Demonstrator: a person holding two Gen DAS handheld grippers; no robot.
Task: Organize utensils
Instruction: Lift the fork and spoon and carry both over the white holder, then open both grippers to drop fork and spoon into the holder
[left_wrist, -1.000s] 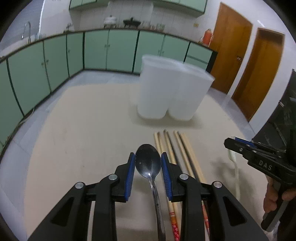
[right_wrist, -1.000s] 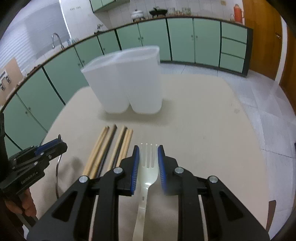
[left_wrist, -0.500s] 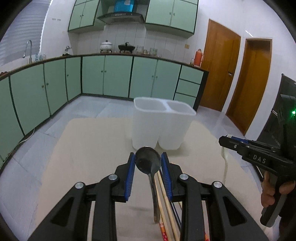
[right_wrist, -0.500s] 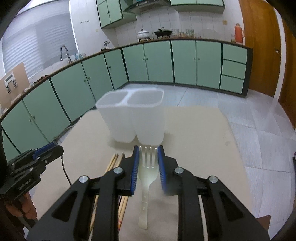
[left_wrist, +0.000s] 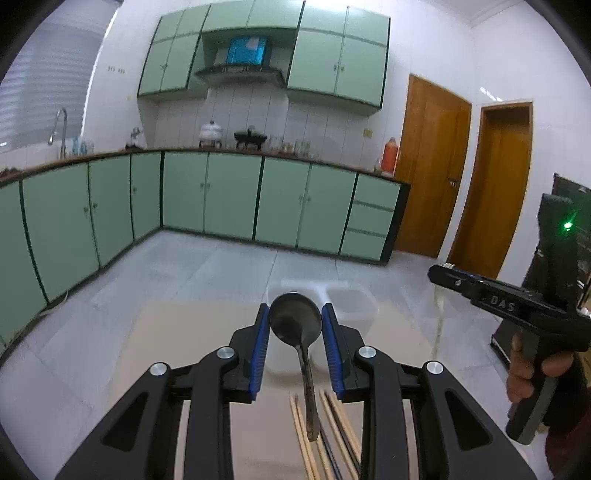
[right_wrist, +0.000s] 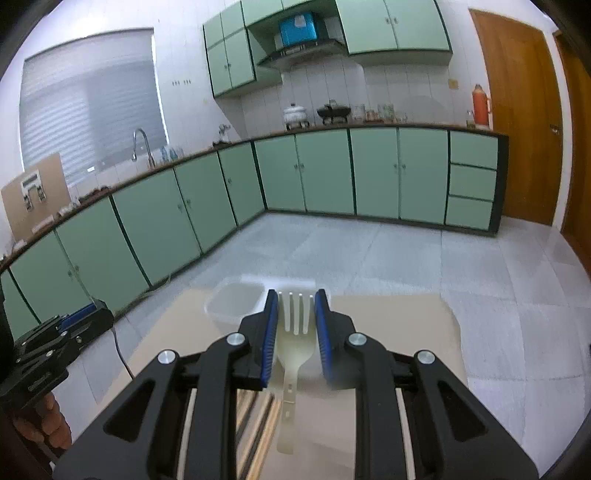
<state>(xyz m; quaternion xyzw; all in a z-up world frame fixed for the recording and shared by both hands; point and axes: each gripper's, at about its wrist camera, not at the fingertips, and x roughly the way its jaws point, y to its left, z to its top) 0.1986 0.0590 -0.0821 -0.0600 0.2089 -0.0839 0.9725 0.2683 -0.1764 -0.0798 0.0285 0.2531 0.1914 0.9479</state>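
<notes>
Spoon (left_wrist: 294, 325) pinched at the bowl by the closed left tongs (left_wrist: 295, 328), handle hanging above the chopsticks (left_wrist: 325, 443). Plastic fork (right_wrist: 294, 332) clamped likewise in the right tongs (right_wrist: 295, 328). Both are raised near the two-part white holder (right_wrist: 236, 306); bring each handle over a compartment and lower it in before releasing.

A home kitchen: green cabinets (right_wrist: 325, 173), a sink tap (right_wrist: 142, 146), range hood (left_wrist: 240, 72) and pots (right_wrist: 295, 112) on the counter
</notes>
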